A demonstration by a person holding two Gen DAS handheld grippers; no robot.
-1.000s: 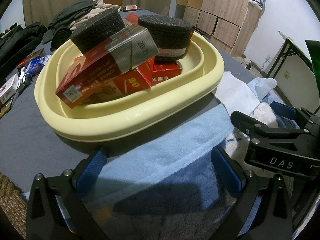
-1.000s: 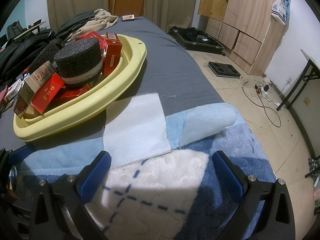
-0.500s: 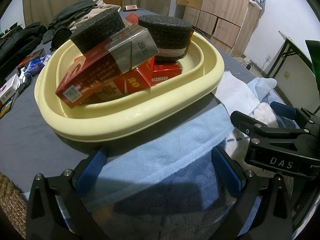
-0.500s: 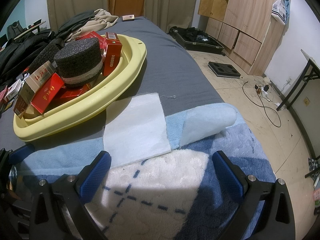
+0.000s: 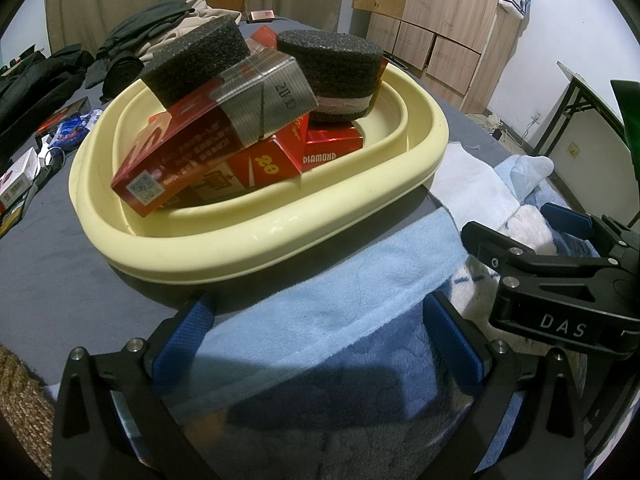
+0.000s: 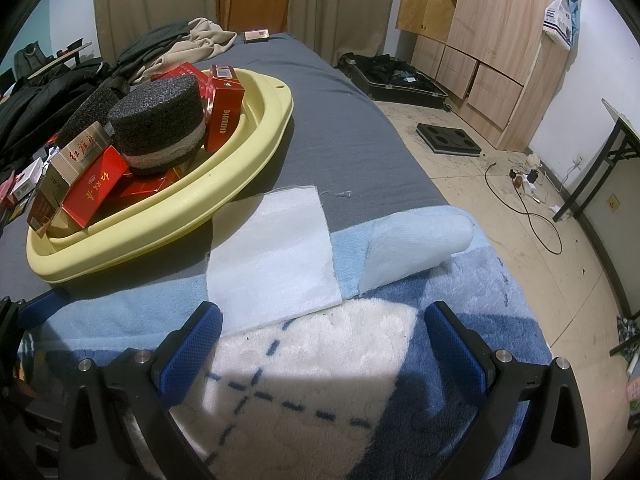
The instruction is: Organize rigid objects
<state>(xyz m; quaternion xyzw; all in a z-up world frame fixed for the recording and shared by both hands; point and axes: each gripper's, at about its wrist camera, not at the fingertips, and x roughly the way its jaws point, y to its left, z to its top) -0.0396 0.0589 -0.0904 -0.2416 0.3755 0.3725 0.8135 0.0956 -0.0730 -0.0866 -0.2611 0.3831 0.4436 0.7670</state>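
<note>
Two grippers, both empty: your left gripper (image 5: 316, 344) and your right gripper (image 6: 320, 344) each hang over the blue towels (image 6: 460, 320) at the near edge of the bed with fingers spread wide and nothing between the pads.

Most of the sorting looks done. The yellow basin (image 5: 280, 232) sits on the grey bedsheet (image 6: 340, 120) just beyond the towels, and it is piled full — a long red carton (image 5: 172, 164) leans across the top, more red boxes (image 5: 332, 150) lie beneath it, and two black foam blocks, one wedge-like (image 5: 196, 60) and one round (image 5: 332, 68), rest on the heap. From the right wrist view, another red box (image 6: 224, 116) stands upright against the far wall of the basin. Nothing rigid lies loose on the towels in front of you, so I judge that little or nothing is left here; a few small boxes (image 5: 16, 176) do lie on the bed out to the left of the basin, and those may be yours to gather.

Soft ground all round — a white gauze cloth (image 6: 276, 256) overlaps the towels and touches the basin's rim, and dark clothes (image 6: 52, 92) are heaped at the far end of the bed. Beyond the bed's right side you have a tiled floor (image 6: 500, 240) with a trailing cable, an open suitcase (image 6: 396, 76) and wooden cabinets (image 6: 480, 40).
</note>
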